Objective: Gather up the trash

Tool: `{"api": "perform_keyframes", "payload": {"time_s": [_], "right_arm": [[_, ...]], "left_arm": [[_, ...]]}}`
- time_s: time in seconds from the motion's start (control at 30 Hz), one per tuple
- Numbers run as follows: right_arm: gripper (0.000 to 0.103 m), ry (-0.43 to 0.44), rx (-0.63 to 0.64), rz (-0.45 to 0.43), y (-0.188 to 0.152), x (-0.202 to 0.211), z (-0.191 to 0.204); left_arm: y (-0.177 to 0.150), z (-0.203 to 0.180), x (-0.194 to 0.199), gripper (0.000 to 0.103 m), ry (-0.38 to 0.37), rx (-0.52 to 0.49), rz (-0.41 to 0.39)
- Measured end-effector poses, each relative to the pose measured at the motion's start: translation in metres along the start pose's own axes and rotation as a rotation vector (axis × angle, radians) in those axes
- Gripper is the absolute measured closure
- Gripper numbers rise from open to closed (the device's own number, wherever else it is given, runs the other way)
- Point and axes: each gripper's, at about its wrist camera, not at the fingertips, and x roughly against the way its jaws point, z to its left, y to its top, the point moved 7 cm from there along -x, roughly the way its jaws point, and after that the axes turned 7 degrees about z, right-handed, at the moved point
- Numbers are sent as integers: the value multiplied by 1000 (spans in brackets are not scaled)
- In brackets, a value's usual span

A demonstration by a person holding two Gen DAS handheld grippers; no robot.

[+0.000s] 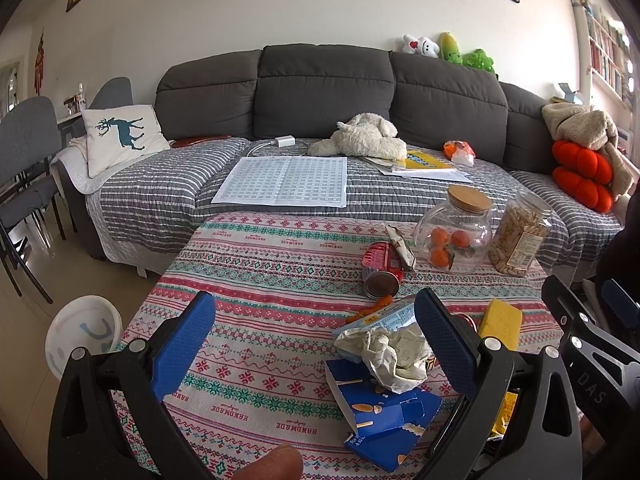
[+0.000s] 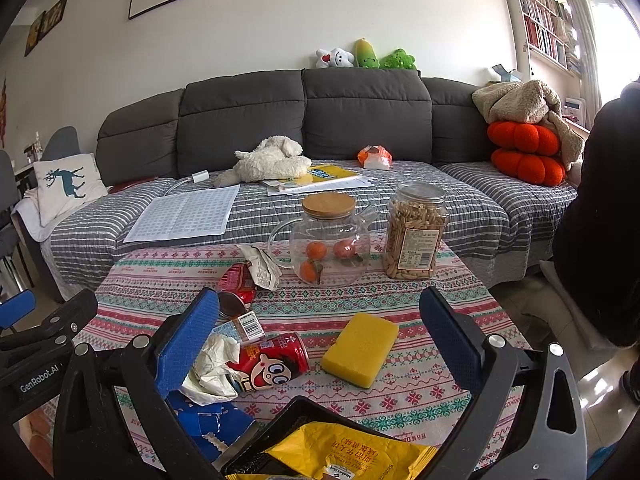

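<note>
Hand-held grippers point(image 1: 316, 344) point(image 2: 320, 344), two; red cans point(image 2: 272, 362) point(image 2: 236, 288), two.

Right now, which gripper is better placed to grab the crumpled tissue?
Left. The left gripper is open with the crumpled tissue just inside its right finger; the right gripper frames the yellow sponge instead.

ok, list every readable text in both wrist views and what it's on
"HANDMADE": woven repeatedly into the tablecloth, upside down near the front edge.
"GenRobot.AI": left gripper body, seen in the right wrist view.
"DAS": right gripper body, seen in the left wrist view.
Yellow wrapper: Chinese print, too small to read.
Snack jar label, red cartoon can, barcode packet: unreadable.
</note>
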Motion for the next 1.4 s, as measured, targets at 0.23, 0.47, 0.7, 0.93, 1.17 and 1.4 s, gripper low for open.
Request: {"api": "perform_keyframes", "payload": {"time_s": [0.23,0.47,0.7,0.93,1.17,1.4], "right_arm": [[7,1,7,3,0,2,3],[7,3,10,5,-1,1,3],[7,2,12,3,-1,1,4],[7,2,11,3,0,1,4],[7,2,11,4,-1,1,4],[7,4,9,6,-1,1,5]], "left_arm": [[-1,0,0,6,1,2,1],[-1,1,1,6,3,3,0],[-1,1,0,6,3,3,0],[-1,2,0,6,2,4,1],[-1,4,0,6,6,4,1],[-2,7,-2,6,10,7,7]]}}
